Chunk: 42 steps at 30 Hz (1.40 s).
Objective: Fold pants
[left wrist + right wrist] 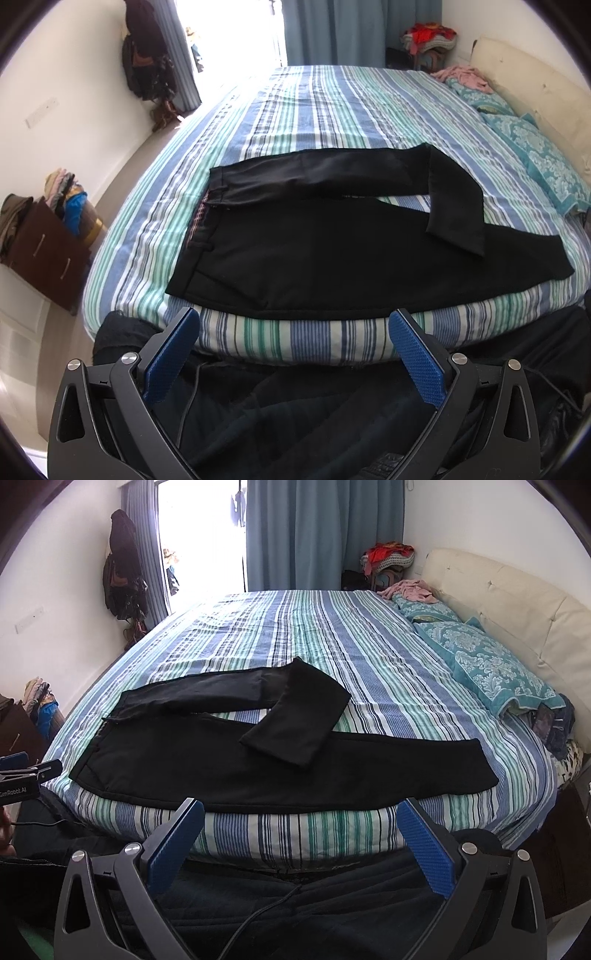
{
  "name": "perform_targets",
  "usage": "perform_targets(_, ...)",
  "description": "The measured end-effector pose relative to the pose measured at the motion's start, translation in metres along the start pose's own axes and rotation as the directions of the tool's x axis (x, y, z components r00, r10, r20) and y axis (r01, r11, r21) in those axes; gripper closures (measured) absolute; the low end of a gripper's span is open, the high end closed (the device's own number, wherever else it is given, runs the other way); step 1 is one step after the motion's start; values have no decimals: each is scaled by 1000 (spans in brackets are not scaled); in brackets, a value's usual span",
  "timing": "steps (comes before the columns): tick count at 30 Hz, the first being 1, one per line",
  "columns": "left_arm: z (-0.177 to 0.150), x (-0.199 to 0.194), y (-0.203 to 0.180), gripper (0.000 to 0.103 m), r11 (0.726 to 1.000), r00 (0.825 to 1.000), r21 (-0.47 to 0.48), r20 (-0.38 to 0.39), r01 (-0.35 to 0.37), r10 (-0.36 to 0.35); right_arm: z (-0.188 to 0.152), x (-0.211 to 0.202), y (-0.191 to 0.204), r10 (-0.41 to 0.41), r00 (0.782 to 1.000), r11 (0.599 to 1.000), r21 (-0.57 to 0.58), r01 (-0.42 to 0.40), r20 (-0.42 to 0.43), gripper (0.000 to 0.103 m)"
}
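At the bottom of each frame, both tongs released and holding nothing: left gripper point(293, 325) and right gripper point(300, 814) with blue pads point(171, 356) spread wide, hovering before the near edge of the bed point(295, 830), not touching cloth. Just beyond, in the middle of both frames, black pants point(314, 258) lying flat on the striped sheet, waistband point(201, 221) toward the left, near leg stretched to the right with its hem point(484, 764) at the right of centre. Farther back, the other leg bent, its cuff point(277, 749) lying over the near leg. Probably light, soft and limp cloth, a little slippery, sagging if lifted by one point only. Best to pinch at the cuff and at the waistband corner. Far behind, teal pillows point(491, 664) at the right and curtains point(325, 531) at the top.
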<state>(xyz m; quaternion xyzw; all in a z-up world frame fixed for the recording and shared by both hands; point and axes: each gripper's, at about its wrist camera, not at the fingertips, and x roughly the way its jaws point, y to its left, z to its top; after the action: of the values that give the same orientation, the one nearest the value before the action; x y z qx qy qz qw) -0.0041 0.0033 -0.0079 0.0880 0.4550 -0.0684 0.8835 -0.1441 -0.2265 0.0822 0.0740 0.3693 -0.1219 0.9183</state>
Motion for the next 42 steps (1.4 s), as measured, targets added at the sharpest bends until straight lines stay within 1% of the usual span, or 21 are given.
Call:
perform_targets(3,1,4,-3,1,1000,1000,16,-20,-8,8,14,9,-37,88,992,995,39,-92,90,0)
perform_targets(7,2,3,-10,1,999,1000,33,-18,-16,17,53,58,-157,18,996,992,120,-29,91,0)
perform_targets(9,4,2,-14,1,999,1000,35,-21,-19,20,71,107,-237,-70,997,981,177,73,-24,0)
perform_targets(11,6,1,-18,1,999,999,42,-21,-30,30,76,167,-311,-152,966,960,201,195,-211,0)
perform_targets(14,9,-2,-23,1,997,998,52,-19,-59,60,63,240,-376,-96,900,957,211,201,-425,10)
perform_targets(16,12,-3,-26,1,995,996,57,-18,-81,82,57,268,-391,-37,884,954,247,170,-466,26)
perform_targets(18,15,-3,-28,1,993,995,63,-24,-96,97,59,288,-394,-4,891,956,259,137,-454,27)
perform_targets(20,16,-2,-30,1,992,994,70,-30,-103,105,56,306,-392,-3,875,960,245,138,-483,55)
perform_targets(21,17,-3,-32,1,991,993,75,-32,-107,110,55,315,-392,-38,854,961,214,173,-519,84)
perform_targets(22,17,-3,-33,1,990,993,80,-31,-113,116,58,318,-389,-71,854,968,172,184,-515,89)
perform_targets(25,16,-5,-37,1,989,992,89,-26,-122,125,75,306,-374,-189,889,977,16,215,-418,90)
perform_targets(28,16,-7,-39,1,989,993,94,-25,-113,116,57,318,-395,-192,864,953,123,278,-465,86)
perform_targets(29,16,-8,-39,1,989,993,95,-25,-117,119,50,319,-398,-181,869,944,166,285,-460,84)
perform_targets(30,16,-10,-38,1,988,992,94,-20,-120,122,49,313,-400,-187,889,934,203,292,-419,71)
perform_targets(31,16,-12,-37,1,988,992,91,-9,-121,122,49,308,-402,-210,890,919,230,321,-404,46)
perform_targets(32,16,-14,-36,1,989,992,89,1,-122,123,49,304,-403,-241,878,901,240,360,-413,34)
perform_targets(35,16,-11,-37,1,990,994,92,-4,-108,109,65,272,-383,-344,884,895,175,411,-316,31)
perform_targets(37,14,-7,-40,1,991,996,103,-16,-85,87,81,251,-349,-301,924,937,104,332,-234,30)
perform_targets(39,13,-5,-44,1,991,998,118,-17,-60,63,91,237,-296,-156,968,986,28,165,-198,30)
perform_targets(40,13,-5,-47,1,991,998,125,-13,-51,53,93,238,-260,-67,978,998,-11,66,-195,30)
perform_targets(42,12,-7,-50,1,990,999,138,-3,-41,42,87,236,-181,111,970,982,-125,-140,-217,30)
